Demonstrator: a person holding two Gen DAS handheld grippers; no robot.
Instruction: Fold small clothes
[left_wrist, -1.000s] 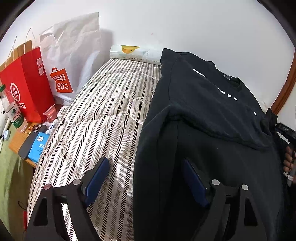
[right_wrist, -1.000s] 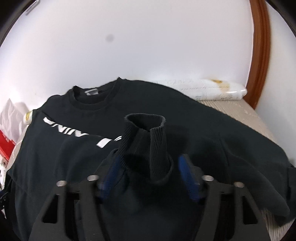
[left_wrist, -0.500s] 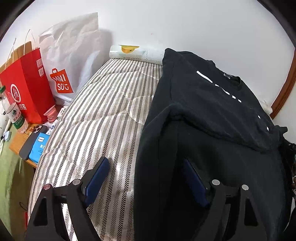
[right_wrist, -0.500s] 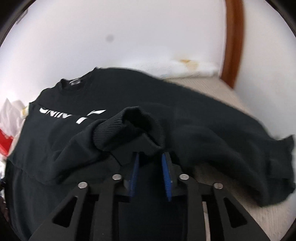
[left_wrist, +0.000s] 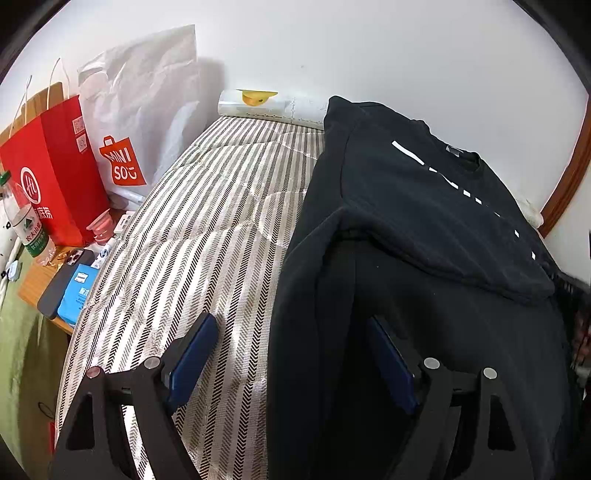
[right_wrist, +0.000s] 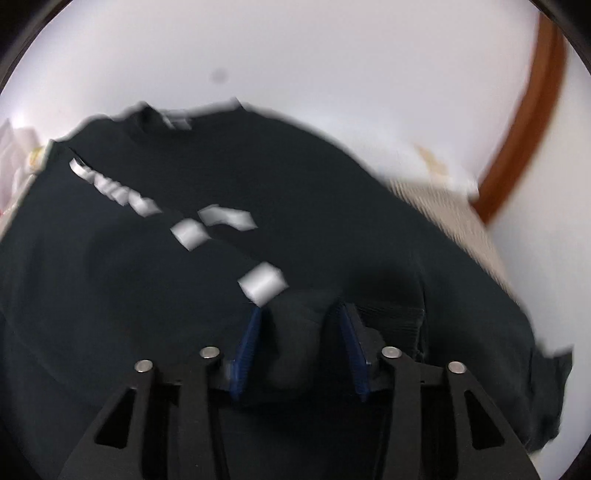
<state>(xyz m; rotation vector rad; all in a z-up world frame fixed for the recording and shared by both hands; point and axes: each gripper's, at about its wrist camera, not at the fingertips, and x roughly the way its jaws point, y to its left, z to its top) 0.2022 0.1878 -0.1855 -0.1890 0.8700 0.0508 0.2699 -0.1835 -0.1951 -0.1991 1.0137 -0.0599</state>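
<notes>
Gripping a bunch of the black sweatshirt (right_wrist: 295, 206), your right gripper (right_wrist: 299, 332) pinches fabric; your left gripper (left_wrist: 291, 354) hangs spread over the striped mattress (left_wrist: 207, 240).

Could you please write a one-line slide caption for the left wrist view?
Open left hand-held gripper straddling the edge of a black sweatshirt on a striped mattress.

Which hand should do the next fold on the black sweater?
Probably the right. The right tool already has a bunch of the black sweater between its fingers, while the left tool hangs wide open at the sweater's edge, holding nothing.
</notes>
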